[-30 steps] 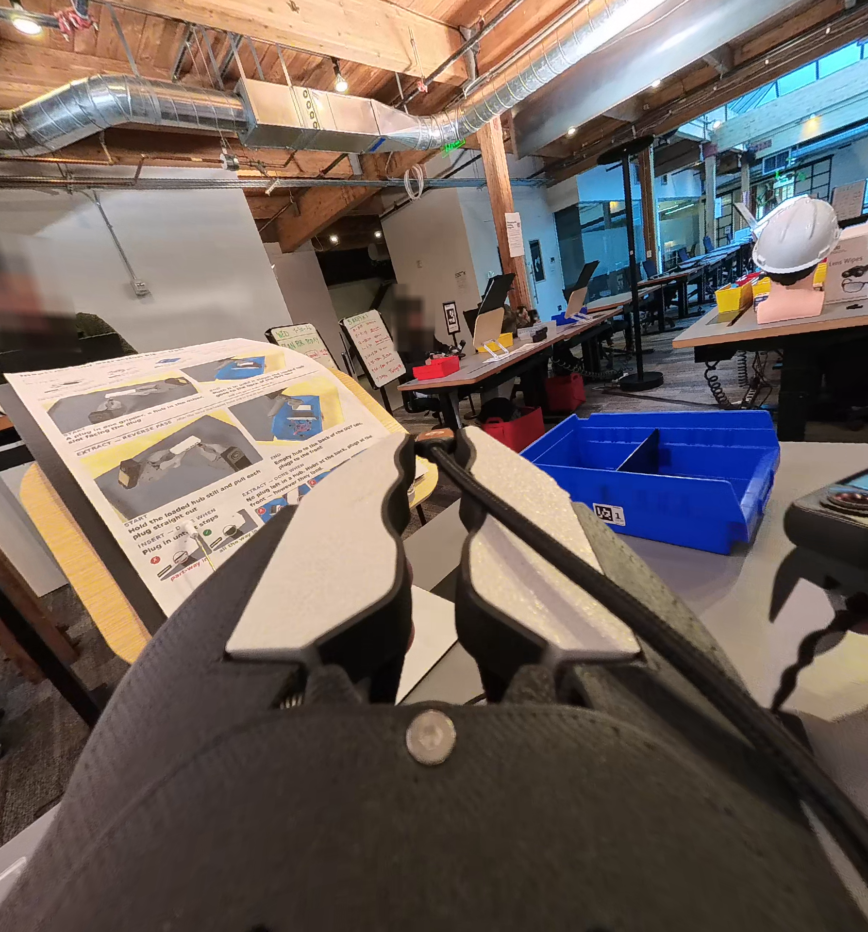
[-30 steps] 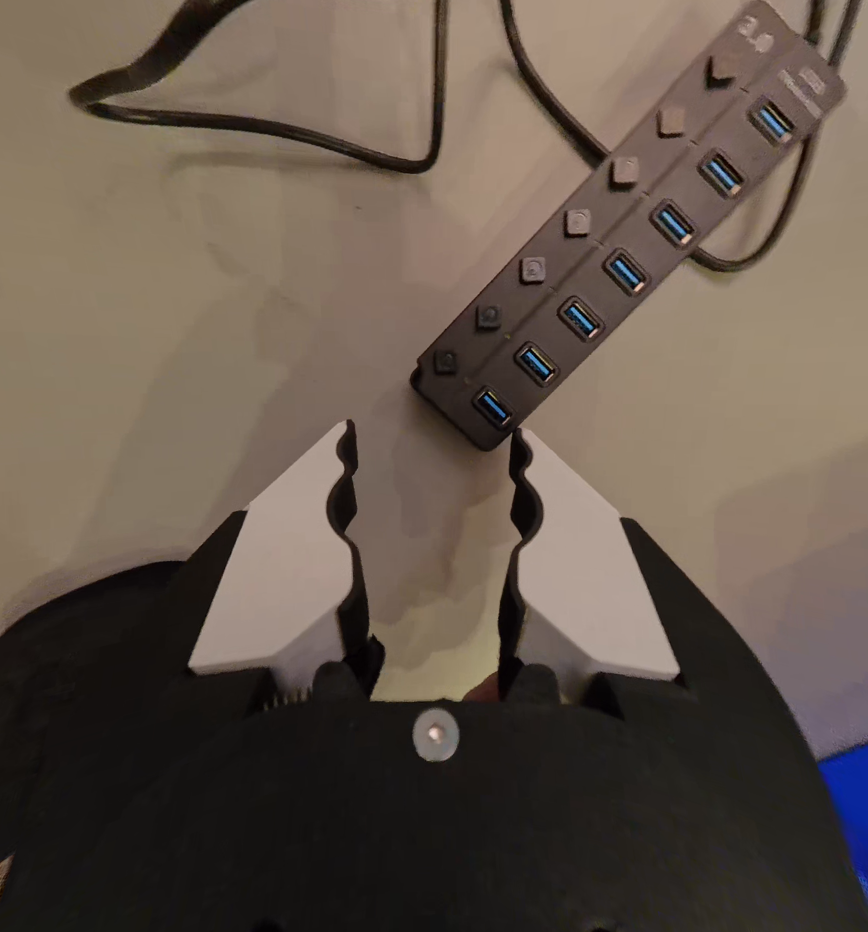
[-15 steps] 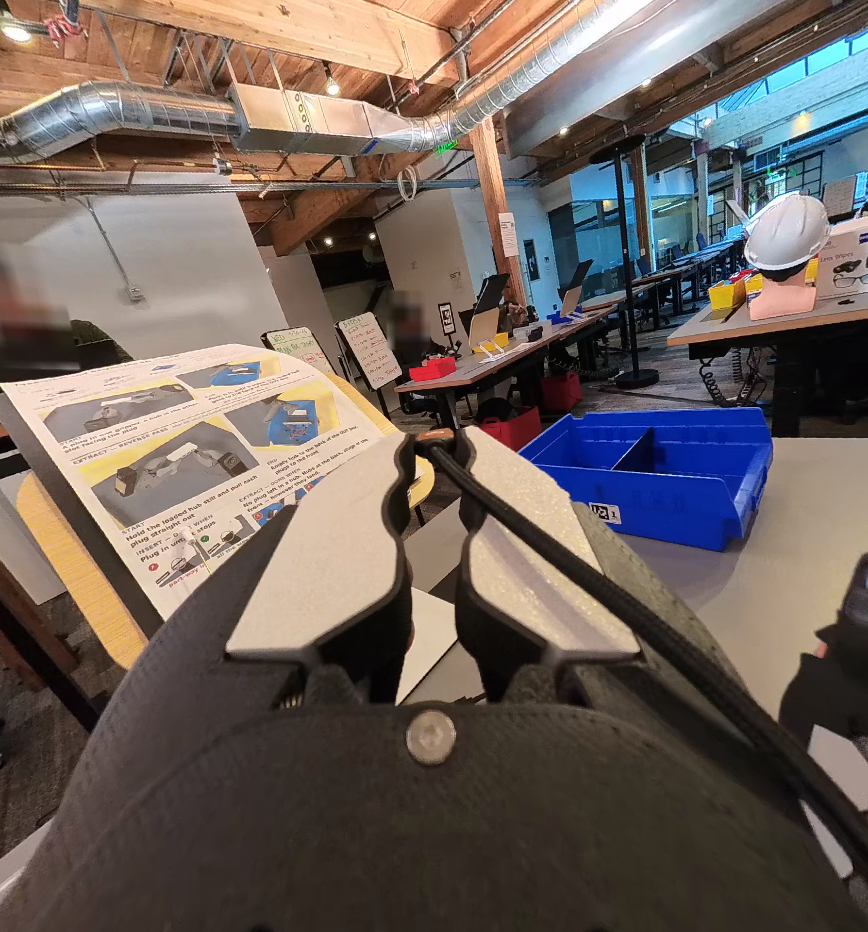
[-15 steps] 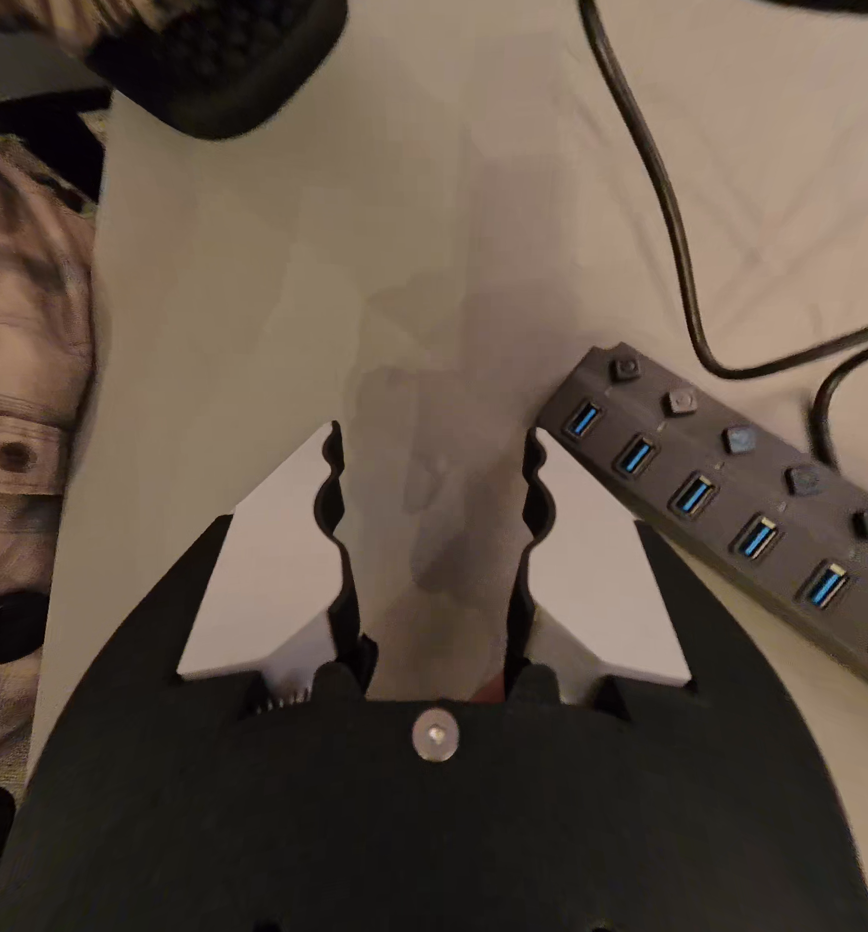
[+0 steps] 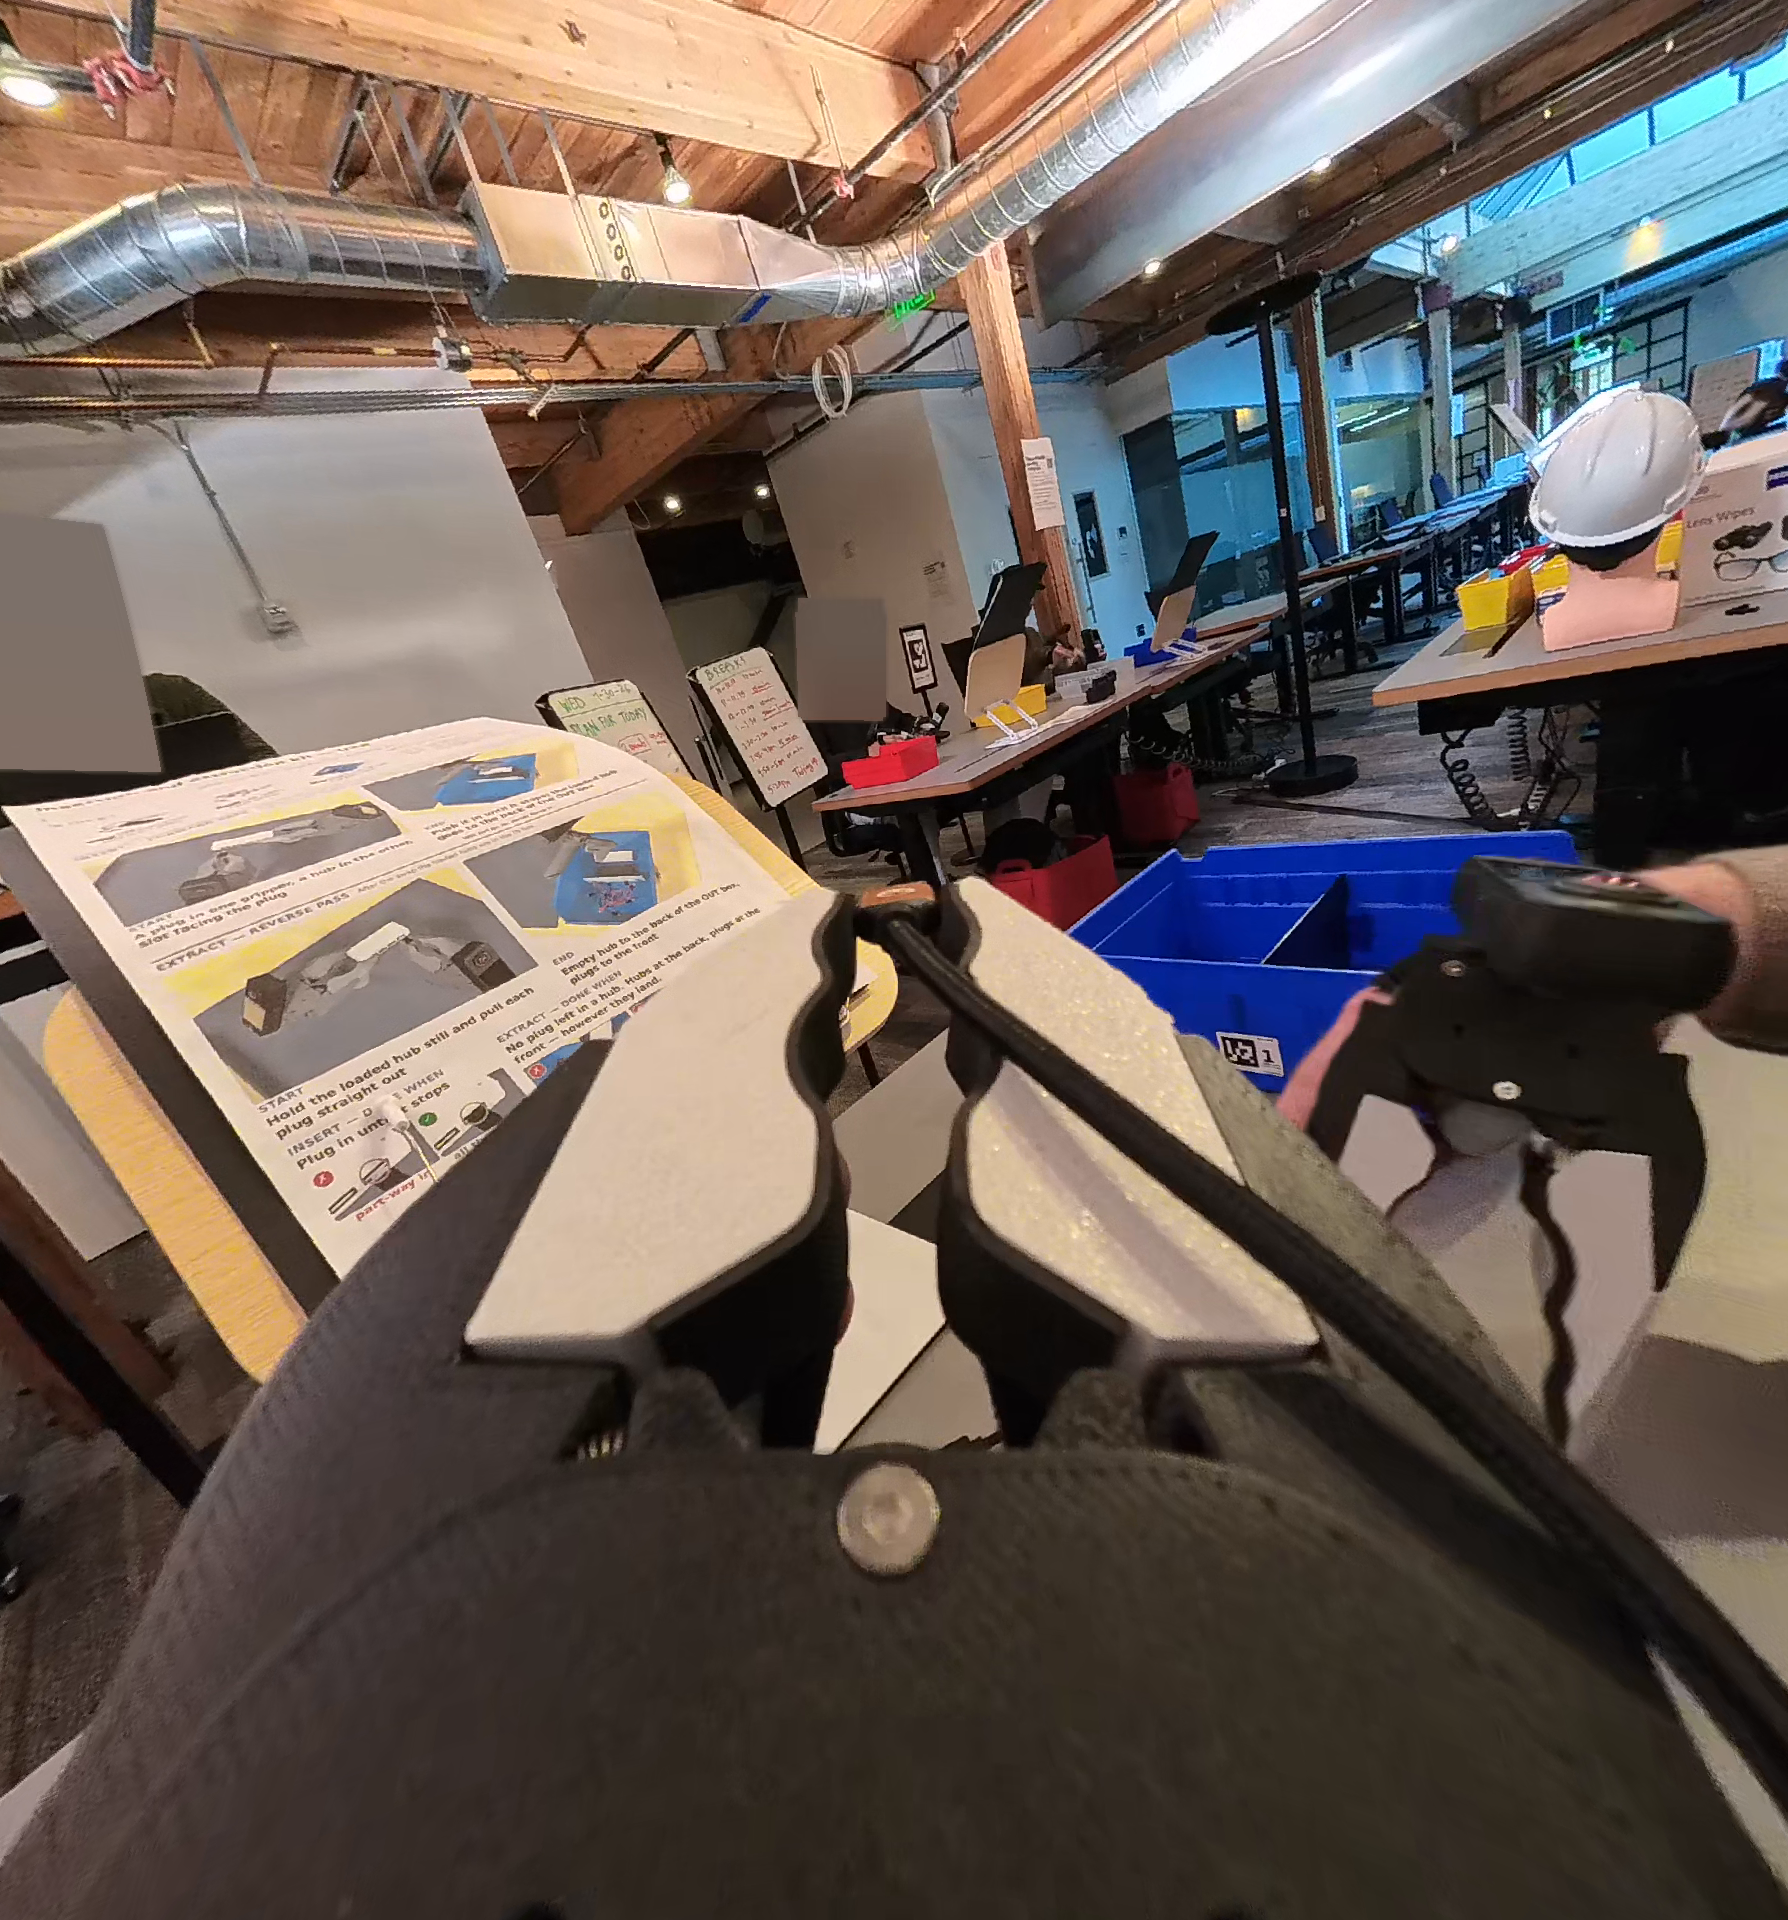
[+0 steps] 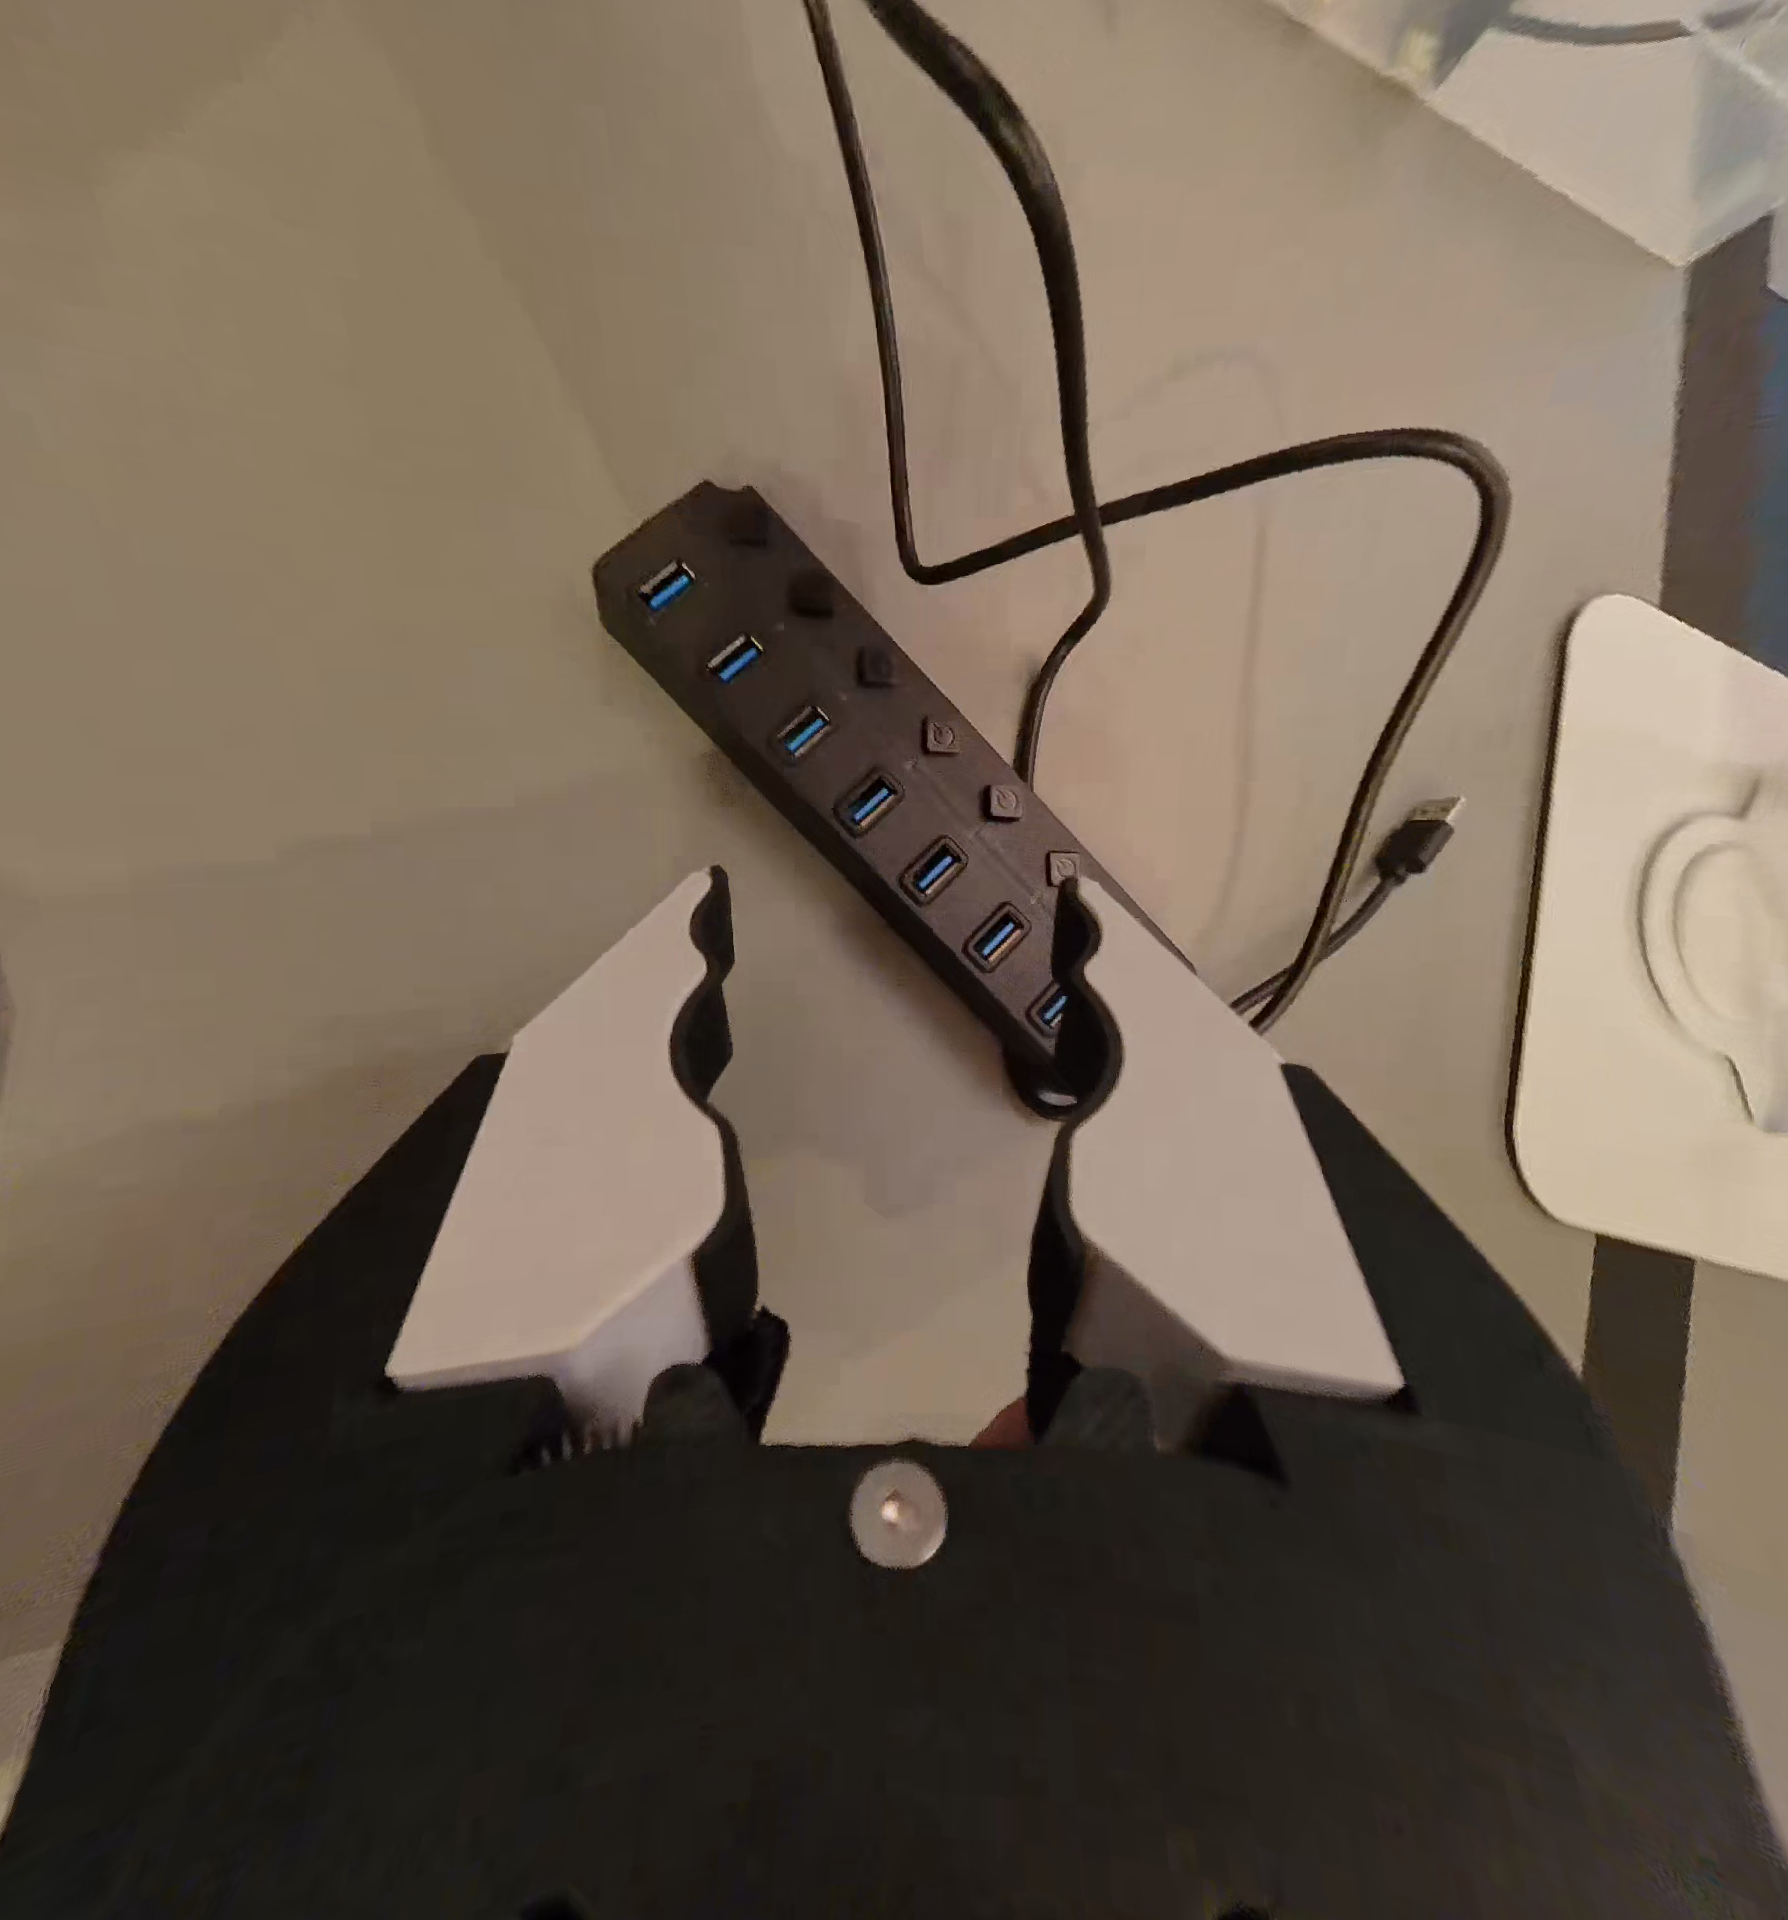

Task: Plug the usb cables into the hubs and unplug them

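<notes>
Left gripper (image 5: 895,920) is up and level, its two fingers pinched on a black braided cable (image 5: 1129,1132) right at the tips, in the middle of the left wrist view; the cord runs back over the right-hand finger and drops out toward the lower right corner. An orange-brown bit pokes out just past the tips, too small to say what it is. Behind it, left of centre, a printed instruction sheet (image 5: 370,935) leans on a stand, and a blue bin (image 5: 1274,997) sits right of centre on the grey table (image 5: 1752,1174).

Over on the right edge of that view, the right gripper (image 5: 1513,1226) points down at the table, held by a hand (image 5: 1331,1065).

Right wrist view now: right gripper (image 6: 895,888) looks straight down, jaws spread wide with nothing between them. The black usb hub (image 6: 869,790) lies on the table (image 6: 298,468), slanting from upper centre down to the right fingertip (image 6: 1072,914), which covers its near end. Blue ports all show bare. A loose usb plug (image 6: 1422,844) rests on the table at centre right, apart from the hub, with black cables (image 6: 973,135) looping above. A white pad (image 6: 1638,831) lies at the right edge
</notes>
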Demonstrator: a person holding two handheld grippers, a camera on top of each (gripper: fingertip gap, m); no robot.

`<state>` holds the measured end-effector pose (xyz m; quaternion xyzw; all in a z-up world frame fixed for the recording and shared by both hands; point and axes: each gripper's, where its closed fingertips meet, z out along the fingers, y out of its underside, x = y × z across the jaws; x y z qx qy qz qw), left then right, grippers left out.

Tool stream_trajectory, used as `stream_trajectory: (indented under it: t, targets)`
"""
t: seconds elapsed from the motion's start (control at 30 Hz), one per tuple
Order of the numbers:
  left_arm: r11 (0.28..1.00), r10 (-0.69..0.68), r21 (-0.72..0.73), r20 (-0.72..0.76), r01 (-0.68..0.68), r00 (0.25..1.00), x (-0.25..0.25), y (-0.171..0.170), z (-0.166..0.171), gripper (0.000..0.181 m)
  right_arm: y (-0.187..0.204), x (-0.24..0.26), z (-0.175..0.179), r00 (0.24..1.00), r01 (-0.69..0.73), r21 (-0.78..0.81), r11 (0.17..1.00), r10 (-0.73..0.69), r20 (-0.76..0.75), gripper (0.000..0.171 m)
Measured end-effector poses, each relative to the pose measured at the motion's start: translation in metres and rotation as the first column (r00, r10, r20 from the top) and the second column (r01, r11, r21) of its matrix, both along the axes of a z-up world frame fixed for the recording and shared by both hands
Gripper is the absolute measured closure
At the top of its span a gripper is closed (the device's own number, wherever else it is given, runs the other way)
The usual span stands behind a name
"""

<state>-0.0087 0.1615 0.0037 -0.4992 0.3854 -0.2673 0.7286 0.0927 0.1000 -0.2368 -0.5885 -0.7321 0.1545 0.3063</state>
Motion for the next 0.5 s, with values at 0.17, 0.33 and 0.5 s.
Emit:
stream_trajectory:
  t: [0.17, 0.33, 0.5]
  targets:
    - [1.0, 0.007, 0.004, -0.007, -0.007, 1.0, -0.001, 0.002, -0.002, 0.166, 0.02, -0.006, -0.013, 0.974, -0.154, 0.009, 0.988, 0.15, 0.17, 0.109]
    - [1.0, 0.012, 0.005, -0.009, -0.012, 1.0, -0.003, 0.006, -0.002, 0.166, 0.041, 0.0, -0.037, 0.896, -0.268, -0.016, 0.963, 0.256, 0.363, 0.104]
    - [1.0, 0.015, 0.0, -0.015, -0.015, 1.0, -0.004, 0.01, -0.005, 0.166, 0.05, 0.0, -0.05, 0.851, -0.341, -0.065, 0.938, 0.337, 0.403, 0.105]
